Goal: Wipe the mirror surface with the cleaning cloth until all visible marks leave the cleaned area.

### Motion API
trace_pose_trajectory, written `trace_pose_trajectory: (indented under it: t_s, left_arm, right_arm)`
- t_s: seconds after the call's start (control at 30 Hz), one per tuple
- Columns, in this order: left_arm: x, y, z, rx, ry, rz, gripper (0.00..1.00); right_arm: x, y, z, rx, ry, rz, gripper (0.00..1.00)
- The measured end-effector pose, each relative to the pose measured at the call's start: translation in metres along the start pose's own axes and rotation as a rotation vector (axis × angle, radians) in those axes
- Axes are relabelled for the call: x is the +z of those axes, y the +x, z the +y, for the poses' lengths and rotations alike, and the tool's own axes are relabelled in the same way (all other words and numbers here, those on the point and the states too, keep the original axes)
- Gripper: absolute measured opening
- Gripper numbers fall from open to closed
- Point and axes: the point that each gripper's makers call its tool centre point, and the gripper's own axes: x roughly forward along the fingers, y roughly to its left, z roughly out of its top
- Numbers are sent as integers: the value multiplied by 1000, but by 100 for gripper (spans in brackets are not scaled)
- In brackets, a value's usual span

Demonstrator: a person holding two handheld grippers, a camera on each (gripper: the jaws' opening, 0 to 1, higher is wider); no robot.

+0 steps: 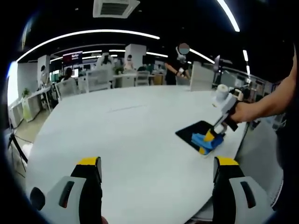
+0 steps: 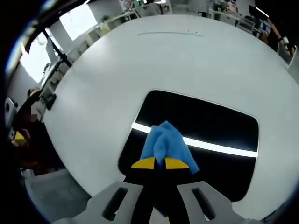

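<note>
Two claws: right claw [image 2: 160, 163] clamping blue cloth [image 2: 164, 140] on mirror [image 2: 210, 116], left claw [image 1: 156, 165] agape over white table [image 1: 126, 135].

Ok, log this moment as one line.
right gripper shut on blue cloth | cloth on mirror | left gripper open, over table

One mirror [image 2: 205, 122], one cloth [image 2: 164, 142], one table [image 2: 177, 60].
</note>
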Motion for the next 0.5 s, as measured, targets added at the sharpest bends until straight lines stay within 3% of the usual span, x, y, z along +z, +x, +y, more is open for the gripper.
trace_pose_trajectory:
  t_s: [0.5]
  left_arm:
    - [1, 7, 1, 1, -1, -2, 100]
  right_arm:
    - [-9, -2, 6, 16, -3, 12, 0]
